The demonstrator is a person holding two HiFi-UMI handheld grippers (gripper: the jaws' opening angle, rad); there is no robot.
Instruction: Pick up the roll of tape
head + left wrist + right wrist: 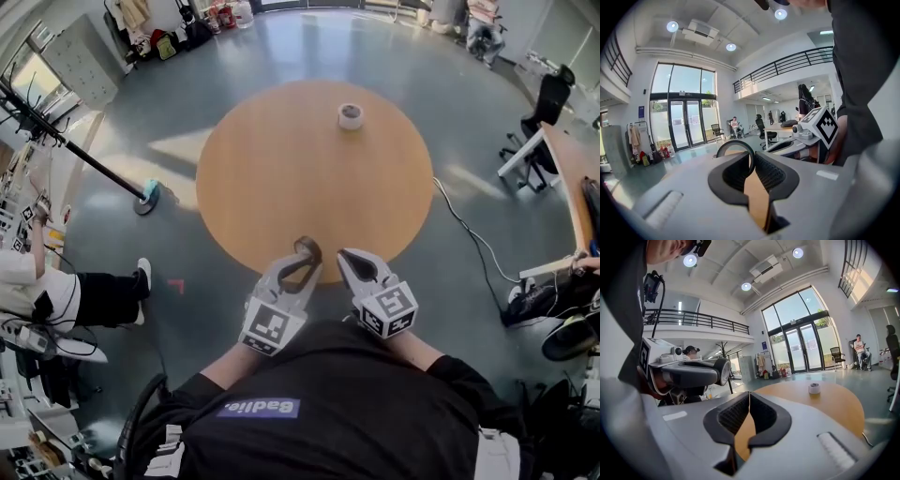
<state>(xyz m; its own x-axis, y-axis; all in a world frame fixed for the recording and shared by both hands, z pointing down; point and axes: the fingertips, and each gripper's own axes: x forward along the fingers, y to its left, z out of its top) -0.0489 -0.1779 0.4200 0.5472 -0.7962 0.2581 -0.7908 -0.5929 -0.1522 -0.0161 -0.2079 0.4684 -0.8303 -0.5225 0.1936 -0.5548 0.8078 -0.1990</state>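
My left gripper (305,255) is shut on a thin dark roll of tape (308,247), held above the near edge of the round wooden table (281,169). In the left gripper view the ring (736,142) stands upright, pinched between the ribbed pads. The right gripper view shows the same roll (723,371) at the left gripper's tip. My right gripper (349,260) hovers just right of it, shut on nothing, its jaws meeting at the tip (749,399). A second, white roll of tape (350,115) sits at the table's far side, also seen in the right gripper view (814,388).
A long pole on a round base (143,202) stands on the floor left of the table. A seated person's legs (103,295) are at the near left. A cable (469,234) runs across the floor to the right, near a desk (562,169) and chair (548,103).
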